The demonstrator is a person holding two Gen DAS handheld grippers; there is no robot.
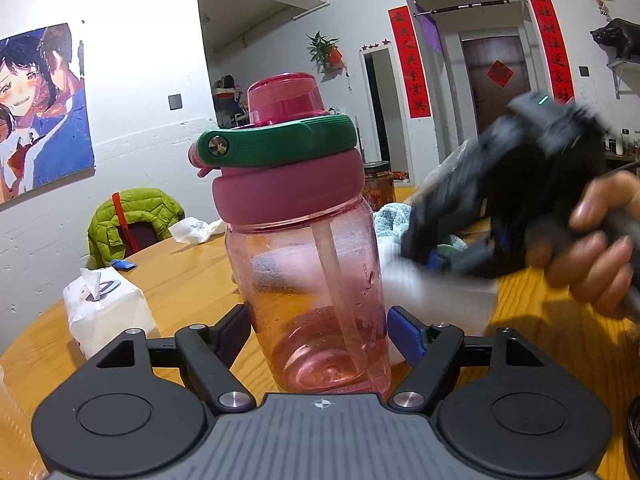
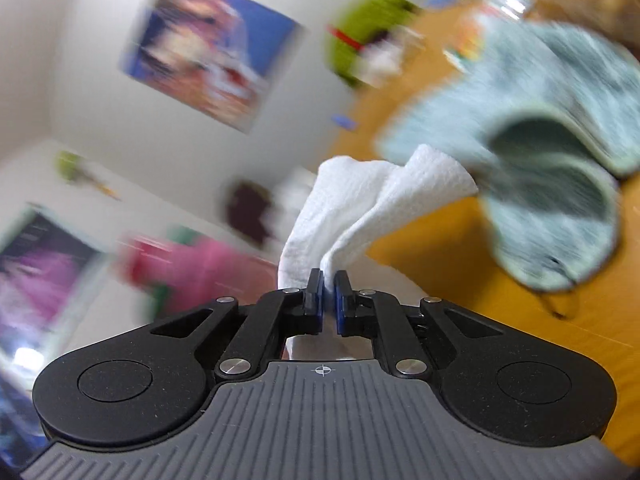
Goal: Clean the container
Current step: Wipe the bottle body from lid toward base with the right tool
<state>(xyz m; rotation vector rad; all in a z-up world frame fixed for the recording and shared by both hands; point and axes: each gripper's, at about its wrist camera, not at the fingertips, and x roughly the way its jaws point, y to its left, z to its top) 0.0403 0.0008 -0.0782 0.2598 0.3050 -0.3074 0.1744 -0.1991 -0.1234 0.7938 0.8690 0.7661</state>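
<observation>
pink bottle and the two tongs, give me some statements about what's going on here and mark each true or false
1. The left tongs grip the pink bottle low on its body. True.
2. The bottle has its lid off. False: the pink lid with the green carry ring is on it.
3. The right tongs are shut on a white paper towel. True.
4. The bottle lies on its side on the wooden table. False: it stands upright.
5. A tissue pack sits on the table left of the bottle. True.
6. The right tongs are pinching the light blue cloth. False: the cloth lies apart on the table.
</observation>
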